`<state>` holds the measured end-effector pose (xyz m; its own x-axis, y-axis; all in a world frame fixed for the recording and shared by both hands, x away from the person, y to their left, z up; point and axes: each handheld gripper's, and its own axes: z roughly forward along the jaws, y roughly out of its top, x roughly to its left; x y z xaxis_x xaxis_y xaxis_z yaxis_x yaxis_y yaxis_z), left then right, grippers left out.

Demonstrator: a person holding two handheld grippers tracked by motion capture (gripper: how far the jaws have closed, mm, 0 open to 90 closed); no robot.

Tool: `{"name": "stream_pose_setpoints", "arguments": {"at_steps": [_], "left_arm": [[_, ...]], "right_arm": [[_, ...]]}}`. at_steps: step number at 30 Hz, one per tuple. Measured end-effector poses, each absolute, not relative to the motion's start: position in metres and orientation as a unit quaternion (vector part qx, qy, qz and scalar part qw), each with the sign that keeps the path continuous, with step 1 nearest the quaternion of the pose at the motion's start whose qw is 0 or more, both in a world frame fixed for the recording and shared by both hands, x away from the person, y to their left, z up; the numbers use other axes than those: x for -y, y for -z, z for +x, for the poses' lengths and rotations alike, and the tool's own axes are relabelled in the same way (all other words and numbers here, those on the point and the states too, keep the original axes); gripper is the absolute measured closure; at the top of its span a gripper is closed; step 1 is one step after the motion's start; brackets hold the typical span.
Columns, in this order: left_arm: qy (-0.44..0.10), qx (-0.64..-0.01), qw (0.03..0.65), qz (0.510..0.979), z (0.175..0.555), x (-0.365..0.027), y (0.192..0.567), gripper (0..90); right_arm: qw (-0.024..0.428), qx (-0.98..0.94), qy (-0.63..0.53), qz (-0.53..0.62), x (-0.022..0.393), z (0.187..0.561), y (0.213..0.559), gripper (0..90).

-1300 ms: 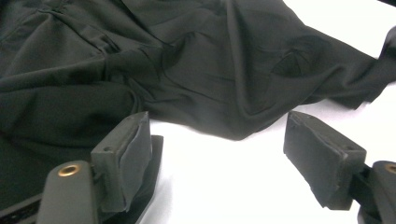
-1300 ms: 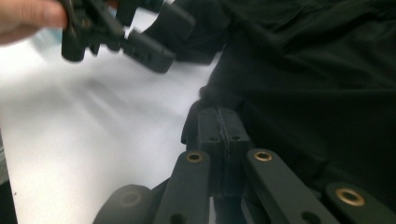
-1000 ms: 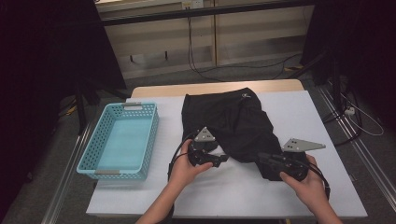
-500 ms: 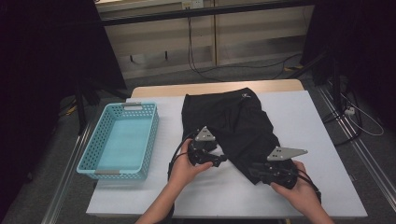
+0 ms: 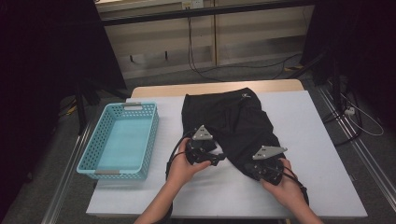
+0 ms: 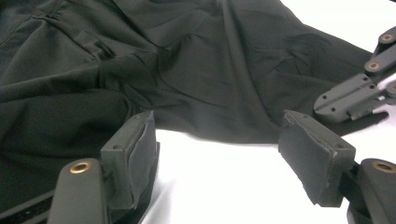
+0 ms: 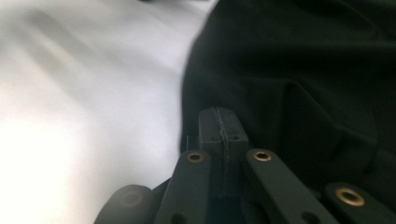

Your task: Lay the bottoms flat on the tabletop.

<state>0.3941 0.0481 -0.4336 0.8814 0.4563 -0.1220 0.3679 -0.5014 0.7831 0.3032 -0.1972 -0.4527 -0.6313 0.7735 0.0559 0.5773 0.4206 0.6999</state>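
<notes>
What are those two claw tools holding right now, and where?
Nothing that I can see. The left gripper is open at the black garment's edge; the right gripper is shut, pads together, beside the cloth.

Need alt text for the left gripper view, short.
A black garment lies rumpled on a white table, filling the upper part of the view. The left gripper has its two padded jaws standing open at the garment's near edge, nothing between them but bare table. Part of the right gripper shows at the right edge, on the cloth.
</notes>
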Motion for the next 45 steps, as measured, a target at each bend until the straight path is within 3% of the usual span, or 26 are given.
{"name": "stream_pose_setpoints", "arguments": {"at_steps": [3,5,7,9,12,14,20,25,29,35,45], "left_arm": [[-0.052,-0.239,0.44,0.864,0.394,-0.049,0.433,28.0],[-0.054,-0.238,0.438,0.865,0.394,-0.05,0.432,28.0],[-0.055,-0.241,0.44,0.863,0.395,-0.051,0.432,27.1],[-0.055,-0.245,0.436,0.864,0.396,-0.053,0.433,25.2],[-0.057,-0.245,0.429,0.867,0.397,-0.057,0.432,22.2],[-0.057,-0.246,0.428,0.868,0.399,-0.06,0.431,20.5],[-0.066,-0.254,0.43,0.864,0.401,-0.069,0.427,19.8],[-0.065,-0.254,0.43,0.864,0.401,-0.07,0.428,19.8],[-0.066,-0.257,0.428,0.864,0.401,-0.071,0.429,19.8],[-0.065,-0.257,0.428,0.864,0.401,-0.07,0.43,19.8],[-0.065,-0.257,0.429,0.864,0.399,-0.069,0.431,19.8]], "right_arm": [[0.121,-0.821,-0.372,0.415,0.203,0.305,0.451,90.0],[0.134,-0.819,-0.395,0.394,0.201,0.302,0.443,88.5],[0.14,-0.828,-0.394,0.374,0.193,0.299,0.442,76.6],[0.14,-0.847,-0.37,0.356,0.184,0.297,0.449,74.2],[0.143,-0.853,-0.357,0.353,0.179,0.298,0.454,77.1],[0.151,-0.85,-0.353,0.361,0.18,0.3,0.455,89.3],[0.125,-0.843,-0.366,0.374,0.183,0.303,0.452,90.0],[0.079,-0.804,-0.453,0.376,0.188,0.301,0.433,90.0],[0.071,-0.781,-0.477,0.398,0.199,0.306,0.433,90.0],[0.1,-0.764,-0.445,0.457,0.218,0.316,0.448,87.3],[0.165,-0.815,-0.375,0.41,0.2,0.309,0.449,76.4]]}}
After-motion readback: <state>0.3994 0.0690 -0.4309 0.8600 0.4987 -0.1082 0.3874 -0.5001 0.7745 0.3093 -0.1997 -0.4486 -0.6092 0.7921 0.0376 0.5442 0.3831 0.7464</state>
